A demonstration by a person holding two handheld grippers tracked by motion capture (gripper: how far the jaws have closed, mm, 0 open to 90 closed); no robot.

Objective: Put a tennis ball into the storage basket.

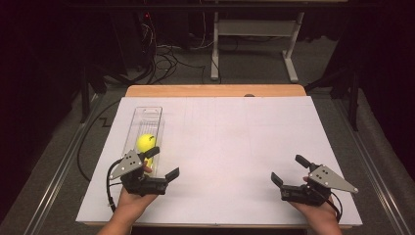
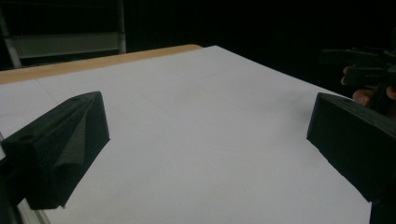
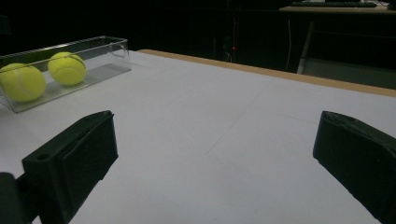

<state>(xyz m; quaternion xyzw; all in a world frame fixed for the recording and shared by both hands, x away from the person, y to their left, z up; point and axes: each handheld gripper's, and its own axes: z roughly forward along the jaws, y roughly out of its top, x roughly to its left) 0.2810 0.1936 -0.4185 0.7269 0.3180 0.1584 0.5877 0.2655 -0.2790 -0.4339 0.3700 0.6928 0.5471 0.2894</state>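
Low over the sheet, left tool [image 1: 162,162] — jaws apart, right tool [image 1: 286,170] likewise, both empty.

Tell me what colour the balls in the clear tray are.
Yellow-green tennis balls, clearest in the right gripper view.

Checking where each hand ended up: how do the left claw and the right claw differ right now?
The left claw sits beside the clear tray holding tennis balls; the right claw is far from it, over bare white table. In the high view, their grey plates point opposite ways. Both stand open and empty.
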